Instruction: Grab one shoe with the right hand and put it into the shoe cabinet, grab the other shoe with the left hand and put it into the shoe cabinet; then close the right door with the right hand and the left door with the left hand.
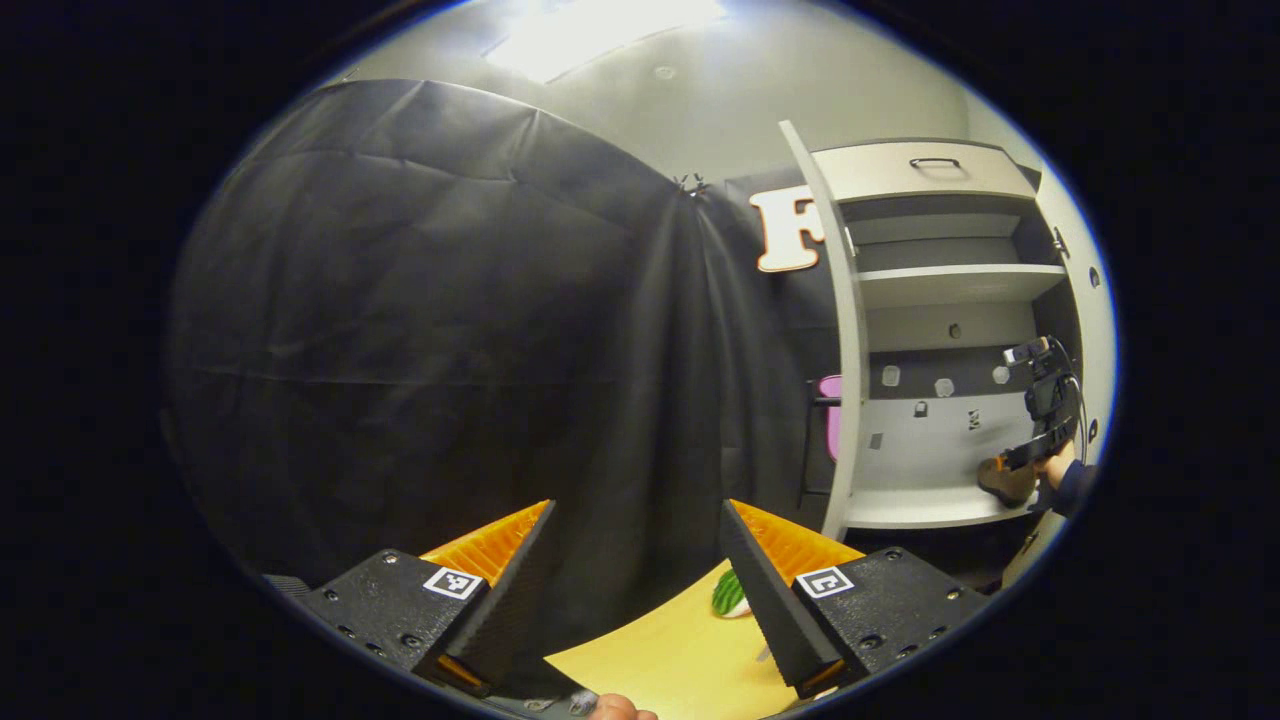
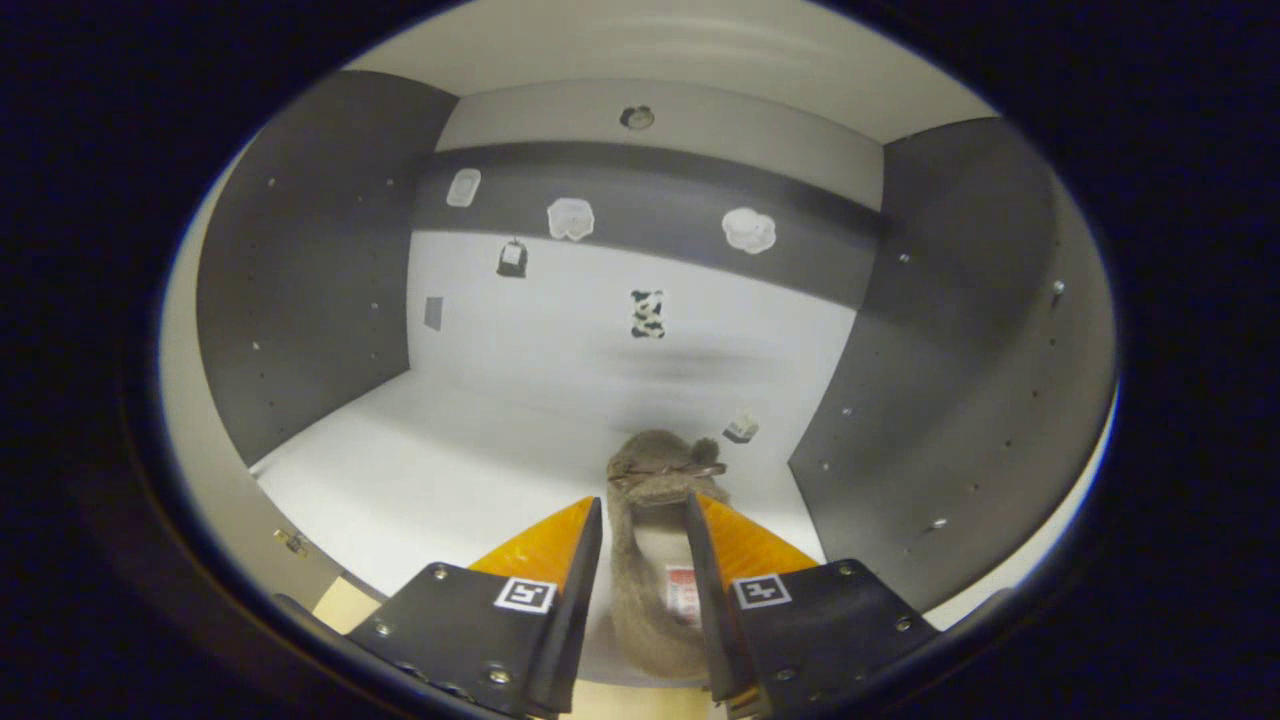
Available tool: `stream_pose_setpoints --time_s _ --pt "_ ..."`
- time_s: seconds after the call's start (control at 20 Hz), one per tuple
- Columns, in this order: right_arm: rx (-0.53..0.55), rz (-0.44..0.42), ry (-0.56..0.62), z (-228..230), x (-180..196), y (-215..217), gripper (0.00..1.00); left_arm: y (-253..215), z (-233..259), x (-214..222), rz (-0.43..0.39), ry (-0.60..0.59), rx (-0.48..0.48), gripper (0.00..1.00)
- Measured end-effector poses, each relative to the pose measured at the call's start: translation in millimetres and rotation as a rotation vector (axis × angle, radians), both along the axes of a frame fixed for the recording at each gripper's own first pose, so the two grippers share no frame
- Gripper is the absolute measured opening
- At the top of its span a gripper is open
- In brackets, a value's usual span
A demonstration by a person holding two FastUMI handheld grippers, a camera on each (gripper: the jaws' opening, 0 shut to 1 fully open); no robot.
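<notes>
Right claw (image 2: pixel 643 560) gripping shoe (image 2: pixel 655 520) inside cabinet (image 2: pixel 300 260), left claw (image 1: pixel 635 580) spread, empty

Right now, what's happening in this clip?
A person is putting shoes away with two handheld grippers. The right gripper is inside the shoe cabinet, its fingers closed on a brown shoe over the bottom shelf. The left gripper hangs open and empty, facing the booth wall above a yellow surface. Both doors are open.
</notes>
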State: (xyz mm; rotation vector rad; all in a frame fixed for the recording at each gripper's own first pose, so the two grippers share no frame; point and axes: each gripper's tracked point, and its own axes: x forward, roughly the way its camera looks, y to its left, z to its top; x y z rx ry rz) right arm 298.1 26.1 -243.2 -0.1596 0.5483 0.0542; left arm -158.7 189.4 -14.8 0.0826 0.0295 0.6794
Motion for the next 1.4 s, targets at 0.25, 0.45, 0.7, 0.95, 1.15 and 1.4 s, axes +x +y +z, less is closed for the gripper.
stream_pose_setpoints --time_s 0.25,0.45,0.7,0.95,1.15,1.4 --pt "0.039 0.015 -0.124 73.0 -36.0 -0.2 0.49 -36.2 1.1 28.6 -0.164 0.010 -0.004 0.97" --pt "0.070 0.021 -0.246 139.8 -73.3 -4.4 0.66 -71.2 0.4 53.4 -0.309 0.021 -0.009 0.98" --pt "0.073 0.028 -0.379 214.8 -130.7 -17.3 0.66 -123.2 -11.6 82.0 -0.496 0.044 -0.038 0.98" --pt "0.085 0.032 -0.480 283.2 -185.6 -31.4 0.66 -161.6 -35.2 104.7 -0.620 0.079 -0.074 0.99" --pt "0.137 0.006 -0.526 319.4 -224.6 -46.6 0.64 -186.1 -75.8 121.0 -0.696 0.161 -0.107 0.99" --pt "0.113 -0.062 -0.548 339.9 -251.4 -79.4 0.68 -199.6 -163.1 134.0 -0.750 0.356 -0.138 0.99"
